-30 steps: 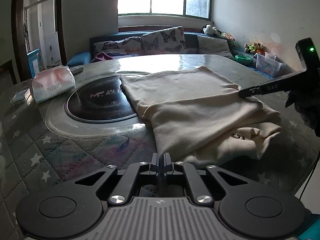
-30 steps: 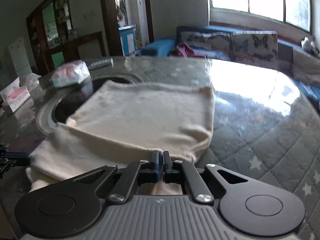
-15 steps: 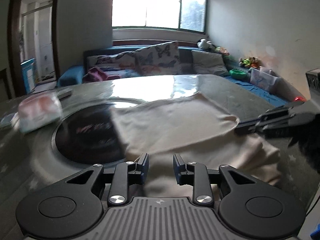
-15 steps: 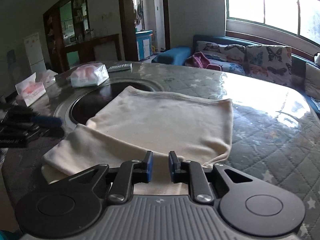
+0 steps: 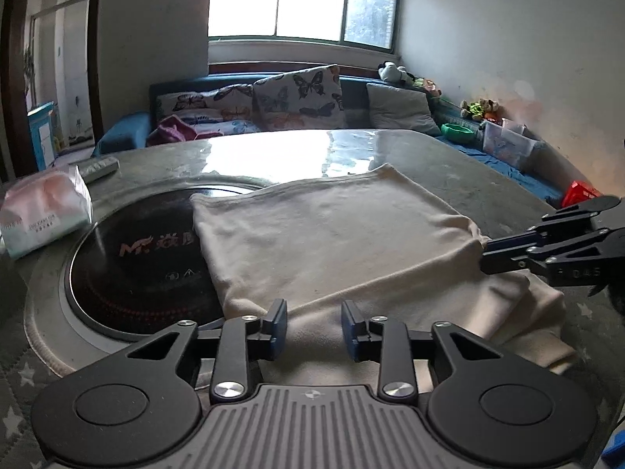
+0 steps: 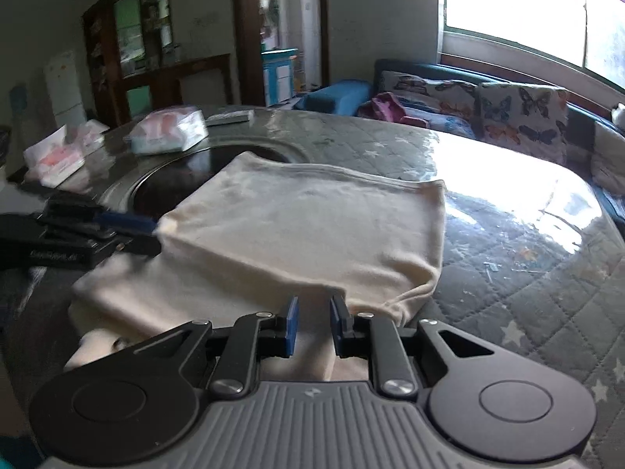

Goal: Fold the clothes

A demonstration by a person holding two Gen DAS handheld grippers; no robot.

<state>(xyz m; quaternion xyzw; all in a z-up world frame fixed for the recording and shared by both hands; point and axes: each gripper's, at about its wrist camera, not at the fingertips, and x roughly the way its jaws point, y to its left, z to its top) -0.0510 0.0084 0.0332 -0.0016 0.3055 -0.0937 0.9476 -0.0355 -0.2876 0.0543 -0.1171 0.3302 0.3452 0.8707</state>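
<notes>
Cream garment folded, left gripper parted

The folded garment lies on the desk, its left edge overlapping the round cooktop set into the desk. Left of the cooktop sits a tissue pack, with a remote control just behind it. The sofa with cushions stands behind the desk, under the window. Each hand-held gripper, left and right, sits at the garment's near edge.
</notes>
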